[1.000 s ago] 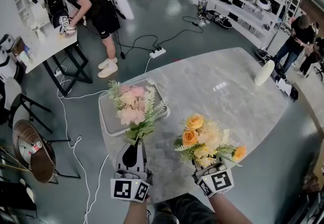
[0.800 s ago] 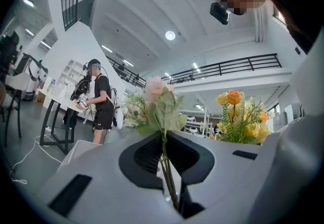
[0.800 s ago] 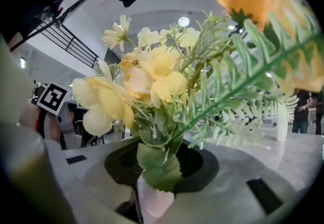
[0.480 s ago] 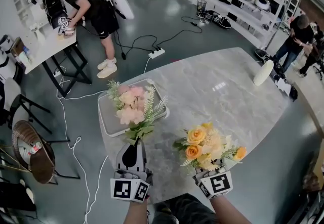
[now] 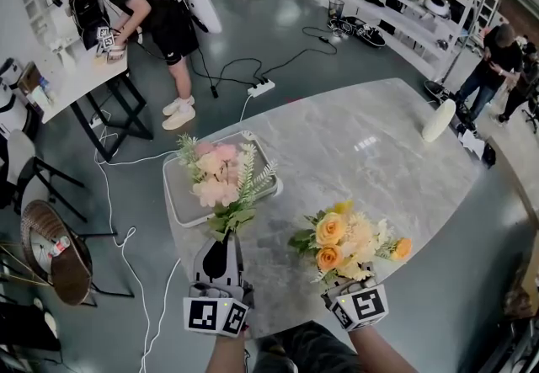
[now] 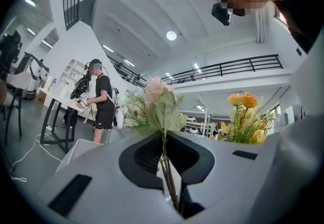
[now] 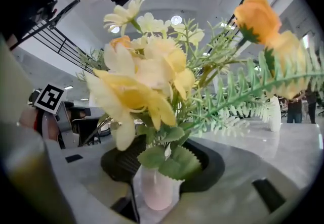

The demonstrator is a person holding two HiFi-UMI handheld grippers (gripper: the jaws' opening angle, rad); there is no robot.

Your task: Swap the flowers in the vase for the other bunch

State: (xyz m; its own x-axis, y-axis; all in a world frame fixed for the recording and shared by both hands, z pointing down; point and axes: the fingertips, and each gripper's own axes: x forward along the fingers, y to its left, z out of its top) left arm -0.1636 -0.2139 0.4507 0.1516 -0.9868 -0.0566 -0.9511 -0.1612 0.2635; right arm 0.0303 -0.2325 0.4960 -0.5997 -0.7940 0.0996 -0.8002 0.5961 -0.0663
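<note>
My left gripper [image 5: 226, 238] is shut on the thin stems of a pink flower bunch [image 5: 221, 176], which leans out over a pale tray [image 5: 178, 201]. In the left gripper view the pink flower bunch [image 6: 158, 100] rises from between the closed jaws. The yellow-orange bunch [image 5: 345, 238] stands in a small pale pink vase [image 7: 154, 192] on the marble table [image 5: 379, 152]. My right gripper [image 5: 344, 275] has just been opening; its jaws stand wide on either side of the vase without pressing it. From the head view the vase is hidden under the blooms.
A white bottle-shaped object [image 5: 439, 120] stands near the table's far right edge. On the floor beyond lie cables and a power strip [image 5: 261, 87]. A person [image 5: 152, 18] works at a side table at the back left, and a round chair [image 5: 52, 253] stands at left.
The yellow-orange bunch has sunk slightly toward the table in front of my right gripper, whose jaws have widened. My left gripper and the pink bunch have stayed still.
</note>
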